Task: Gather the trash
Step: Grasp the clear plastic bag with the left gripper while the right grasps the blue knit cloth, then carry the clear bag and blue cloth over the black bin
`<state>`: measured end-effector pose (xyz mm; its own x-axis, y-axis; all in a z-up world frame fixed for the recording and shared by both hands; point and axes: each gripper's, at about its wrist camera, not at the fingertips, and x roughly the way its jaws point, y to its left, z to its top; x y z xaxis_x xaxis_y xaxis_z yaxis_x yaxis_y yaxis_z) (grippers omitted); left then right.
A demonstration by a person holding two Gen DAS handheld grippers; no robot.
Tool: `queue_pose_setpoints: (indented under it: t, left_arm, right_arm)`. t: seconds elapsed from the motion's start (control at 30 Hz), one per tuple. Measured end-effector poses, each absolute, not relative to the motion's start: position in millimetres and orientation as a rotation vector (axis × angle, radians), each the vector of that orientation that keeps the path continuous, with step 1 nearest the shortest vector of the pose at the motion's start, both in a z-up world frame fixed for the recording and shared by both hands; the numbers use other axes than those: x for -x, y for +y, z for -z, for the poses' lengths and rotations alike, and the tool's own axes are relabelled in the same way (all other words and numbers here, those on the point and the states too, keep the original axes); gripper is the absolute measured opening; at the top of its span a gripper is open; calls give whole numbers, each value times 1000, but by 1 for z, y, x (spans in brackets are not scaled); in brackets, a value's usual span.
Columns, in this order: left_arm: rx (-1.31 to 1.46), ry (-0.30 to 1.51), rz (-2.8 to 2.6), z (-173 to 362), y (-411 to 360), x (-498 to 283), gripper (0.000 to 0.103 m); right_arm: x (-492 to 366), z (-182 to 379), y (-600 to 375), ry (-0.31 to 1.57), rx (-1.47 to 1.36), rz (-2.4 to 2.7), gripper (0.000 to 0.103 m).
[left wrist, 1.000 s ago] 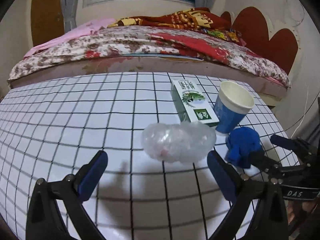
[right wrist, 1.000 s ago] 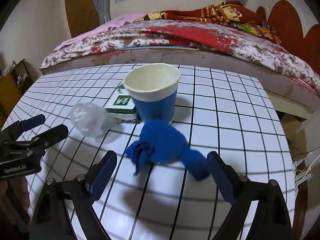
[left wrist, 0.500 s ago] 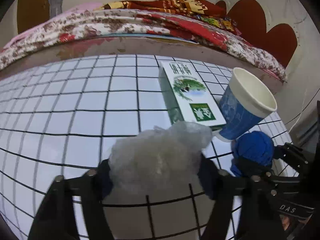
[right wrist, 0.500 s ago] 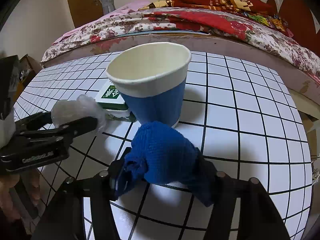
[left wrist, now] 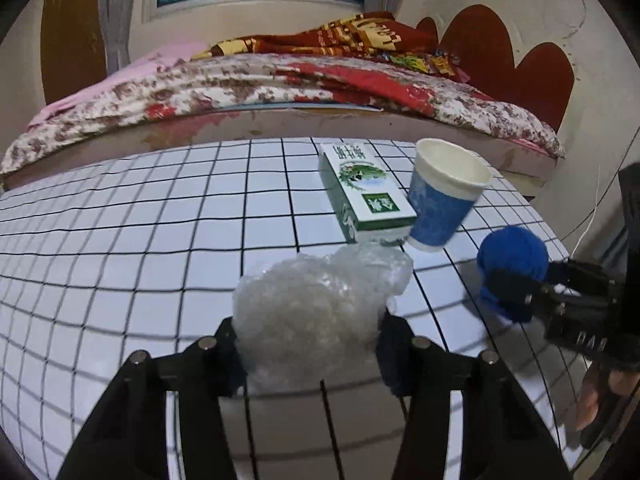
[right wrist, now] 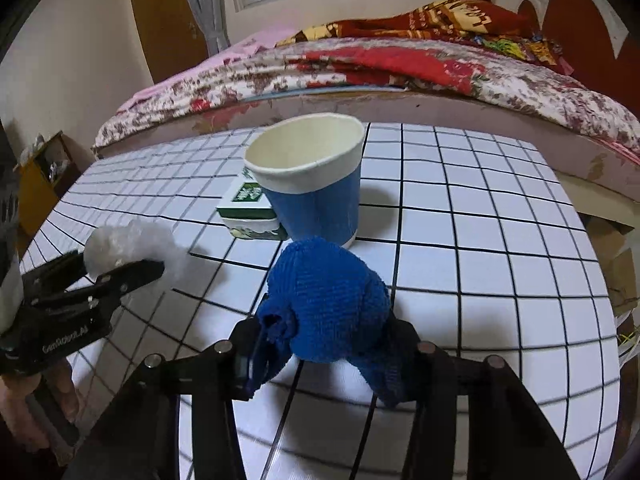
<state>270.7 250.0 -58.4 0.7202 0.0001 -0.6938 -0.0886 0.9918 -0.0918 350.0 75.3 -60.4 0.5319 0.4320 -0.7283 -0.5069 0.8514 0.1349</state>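
near the table's (left wrist: pixel 120 220) front edge, left wrist view: left gripper (left wrist: pixel 308 344) just closed, clamped on crumpled clear plastic wrap (left wrist: pixel 316 308); green carton (left wrist: pixel 364 192) and blue paper cup (left wrist: pixel 444 200) toward the right edge. right wrist view: right gripper (right wrist: pixel 320 344) just closed, pinching blue cloth ball (right wrist: pixel 328 300) before the cup.

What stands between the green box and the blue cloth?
The blue paper cup stands between the green box and the blue cloth, in the right wrist view.
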Motion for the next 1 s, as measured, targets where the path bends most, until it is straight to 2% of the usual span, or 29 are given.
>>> queue_pose_setpoints:
  t: [0.47,1.0]
  left_arm:
    - [35,703,-32,31,200,-208,53]
    - [-33,622,54,10,119,-165,53]
  right_arm:
    - [-274,19,17,732,9,-552,49]
    - [-210,8,-70,658,-45,-452,49]
